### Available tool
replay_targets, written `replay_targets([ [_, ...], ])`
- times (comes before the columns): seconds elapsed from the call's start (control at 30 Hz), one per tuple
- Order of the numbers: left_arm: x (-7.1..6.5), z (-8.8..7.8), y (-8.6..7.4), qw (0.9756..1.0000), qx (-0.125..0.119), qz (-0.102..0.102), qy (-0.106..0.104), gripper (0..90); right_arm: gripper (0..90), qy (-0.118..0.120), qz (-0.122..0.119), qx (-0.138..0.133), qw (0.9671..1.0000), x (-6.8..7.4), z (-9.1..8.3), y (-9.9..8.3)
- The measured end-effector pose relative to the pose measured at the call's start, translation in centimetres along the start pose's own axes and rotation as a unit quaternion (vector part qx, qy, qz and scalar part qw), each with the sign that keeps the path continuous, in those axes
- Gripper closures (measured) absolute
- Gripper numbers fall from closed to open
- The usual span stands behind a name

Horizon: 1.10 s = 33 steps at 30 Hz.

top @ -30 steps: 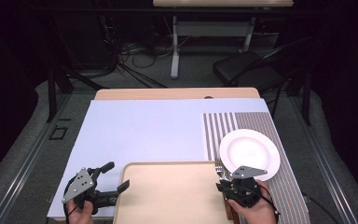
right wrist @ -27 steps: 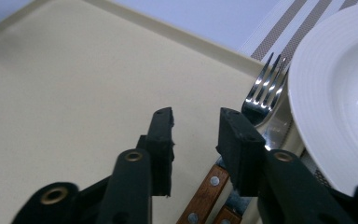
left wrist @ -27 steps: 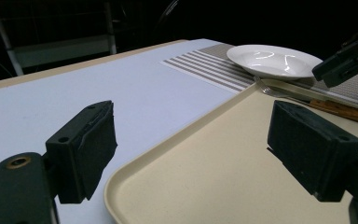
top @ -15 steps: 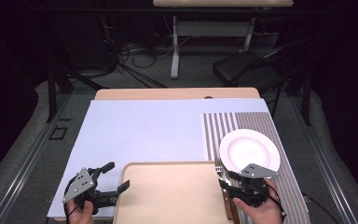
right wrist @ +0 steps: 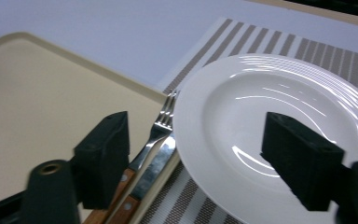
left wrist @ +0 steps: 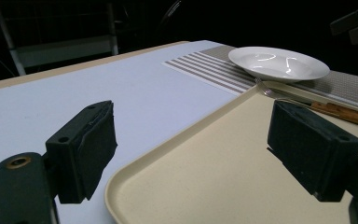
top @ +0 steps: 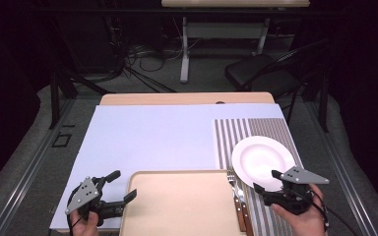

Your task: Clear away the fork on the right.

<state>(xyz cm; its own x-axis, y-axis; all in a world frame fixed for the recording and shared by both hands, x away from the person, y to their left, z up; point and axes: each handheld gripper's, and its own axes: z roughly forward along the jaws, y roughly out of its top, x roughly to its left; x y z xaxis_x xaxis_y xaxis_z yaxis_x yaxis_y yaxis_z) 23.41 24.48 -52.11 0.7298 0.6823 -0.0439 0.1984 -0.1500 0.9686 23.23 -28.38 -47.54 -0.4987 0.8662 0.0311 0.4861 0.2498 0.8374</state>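
A white plate (top: pixel 262 160) lies on a striped placemat (top: pixel 248 130) at the right. A fork (top: pixel 232 183) and a wooden-handled knife (top: pixel 241 204) lie between the plate and a beige tray (top: pixel 177 204). My right gripper (top: pixel 266 181) is open over the plate's near rim, with nothing between its fingers. In the right gripper view the plate (right wrist: pixel 279 116), fork (right wrist: pixel 161 126) and knife (right wrist: pixel 156 168) lie just beyond its jaws. My left gripper (top: pixel 122 185) is open at the tray's left corner, one jaw over the tray (left wrist: pixel 205 177) and one over the sheet.
A pale blue sheet (top: pixel 152 137) covers most of the wooden table (top: pixel 187 98). Beyond the table's far edge stand a dark folding chair (top: pixel 270 69) and floor cables (top: pixel 138 54). The plate (left wrist: pixel 279 63) shows far off in the left gripper view.
My right gripper has shifted a little to the right, closer over the plate's near rim. The left gripper has stayed where it was.
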Motion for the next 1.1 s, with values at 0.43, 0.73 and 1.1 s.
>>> replay_targets([
  [0.43, 0.4, 0.0, -0.1, 1.0000, -0.002, -0.006, 0.002, 15.7, 0.0, -0.049, 0.037, -0.021, 0.9979, -2.9, -0.9, -1.2],
  [0.73, 0.7, 0.0, -0.2, 1.0000, -0.003, -0.008, 0.002, 15.7, 0.0, -0.075, -0.002, -0.004, 0.9972, -2.5, -0.5, -1.4],
  [1.1, 0.6, -0.2, -0.1, 1.0000, -0.001, -0.004, 0.001, 15.7, 0.0, -0.122, -0.088, 0.026, 0.9883, -1.6, 0.1, -1.7],
])
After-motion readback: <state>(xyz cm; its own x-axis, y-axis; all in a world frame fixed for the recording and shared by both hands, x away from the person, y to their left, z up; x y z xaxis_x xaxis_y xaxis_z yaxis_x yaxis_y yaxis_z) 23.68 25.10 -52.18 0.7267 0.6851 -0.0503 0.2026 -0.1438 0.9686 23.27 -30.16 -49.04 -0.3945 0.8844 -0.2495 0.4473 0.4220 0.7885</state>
